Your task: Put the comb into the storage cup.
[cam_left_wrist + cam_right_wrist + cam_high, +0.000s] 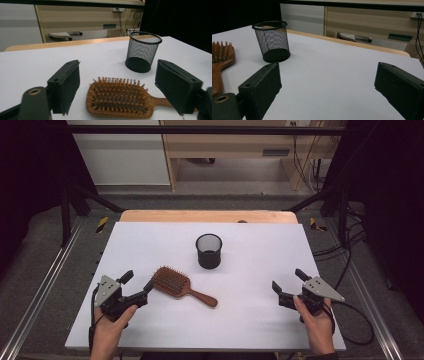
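1. Brush [178, 284]: a wooden paddle brush with a flat oval head, rows of peg bristles facing up, and a tapering handle. It lies flat on the white table [250, 320] just ahead of the left gripper [138, 285].
2. In the left gripper view, that gripper's blocky matt-black jaws stand wide apart and empty, with the brush head between and beyond them; the right jaw cuts off the handle's end.
3. Right gripper [287, 280]: its jaws gape, holding nothing, well apart from the brush.
4. Cup [208, 250]: a round black wire-mesh cup stands upright farther off, beyond both grippers; inside only its dark base shows.
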Action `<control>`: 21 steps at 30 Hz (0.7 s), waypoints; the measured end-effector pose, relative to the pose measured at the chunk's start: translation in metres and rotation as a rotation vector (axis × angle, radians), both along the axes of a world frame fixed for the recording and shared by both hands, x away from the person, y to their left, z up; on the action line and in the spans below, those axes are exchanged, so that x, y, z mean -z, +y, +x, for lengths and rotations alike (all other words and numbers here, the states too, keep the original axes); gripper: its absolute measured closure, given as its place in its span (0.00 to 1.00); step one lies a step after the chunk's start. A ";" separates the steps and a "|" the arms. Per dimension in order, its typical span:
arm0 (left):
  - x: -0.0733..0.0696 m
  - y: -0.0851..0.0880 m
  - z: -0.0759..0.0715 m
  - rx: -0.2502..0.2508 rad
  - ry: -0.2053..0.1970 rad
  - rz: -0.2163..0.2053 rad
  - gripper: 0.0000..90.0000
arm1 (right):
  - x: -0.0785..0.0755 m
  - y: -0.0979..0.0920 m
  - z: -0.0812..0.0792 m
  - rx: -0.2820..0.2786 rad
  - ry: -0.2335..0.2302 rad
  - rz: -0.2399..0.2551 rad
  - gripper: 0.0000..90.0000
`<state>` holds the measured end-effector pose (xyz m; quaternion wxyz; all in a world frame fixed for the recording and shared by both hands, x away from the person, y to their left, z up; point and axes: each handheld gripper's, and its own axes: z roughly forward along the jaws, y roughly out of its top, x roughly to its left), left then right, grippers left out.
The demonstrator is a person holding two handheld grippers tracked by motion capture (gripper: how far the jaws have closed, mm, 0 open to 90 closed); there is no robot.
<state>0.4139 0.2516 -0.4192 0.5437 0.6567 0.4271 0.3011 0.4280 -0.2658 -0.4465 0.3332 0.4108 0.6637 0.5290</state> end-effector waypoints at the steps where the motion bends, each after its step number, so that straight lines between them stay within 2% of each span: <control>1: 0.000 0.000 0.000 0.000 0.000 0.000 0.25 | 0.000 0.000 0.000 0.000 0.000 0.000 0.08; 3: -0.006 -0.011 0.004 0.020 0.003 0.012 0.31 | 0.000 0.000 0.000 0.001 0.000 0.002 0.08; 6: -0.015 -0.025 0.010 0.053 0.007 0.006 0.40 | 0.000 0.000 -0.001 0.000 0.000 0.004 0.08; 7: -0.015 -0.025 0.010 0.053 0.007 0.006 0.44 | 0.000 0.000 -0.001 0.000 0.000 0.004 0.08; 8: -0.021 -0.035 0.013 0.077 0.006 0.003 0.51 | -0.001 0.000 -0.001 -0.004 -0.002 0.006 0.08; 9: -0.021 -0.035 0.013 0.077 0.006 0.003 0.54 | -0.001 0.000 -0.001 -0.005 -0.003 0.006 0.08; 11: -0.026 -0.047 0.016 0.097 0.013 -0.002 0.61 | -0.001 0.000 -0.001 -0.003 -0.005 0.005 0.08; 12: -0.030 -0.059 0.018 0.116 0.017 0.010 0.64 | -0.001 0.000 -0.001 -0.005 -0.005 0.004 0.08; 13: -0.030 -0.059 0.018 0.116 0.017 0.010 0.68 | -0.001 0.000 -0.001 -0.005 -0.005 0.004 0.08; 14: -0.032 -0.070 0.021 0.140 0.028 0.016 0.73 | -0.001 0.000 -0.001 -0.005 -0.005 0.003 0.08; 17: -0.031 -0.085 0.027 0.173 0.059 0.012 0.85 | -0.001 0.001 -0.001 -0.007 -0.006 0.002 0.08; 18: -0.031 -0.085 0.027 0.173 0.059 0.012 0.88 | -0.001 0.001 -0.002 -0.007 -0.006 0.004 0.08; 19: -0.029 -0.089 0.029 0.183 0.079 0.006 0.88 | -0.001 0.001 -0.002 -0.007 -0.006 0.004 0.08; 21: -0.025 -0.098 0.034 0.202 0.113 0.003 0.95 | -0.001 0.000 -0.001 -0.007 -0.008 0.002 0.08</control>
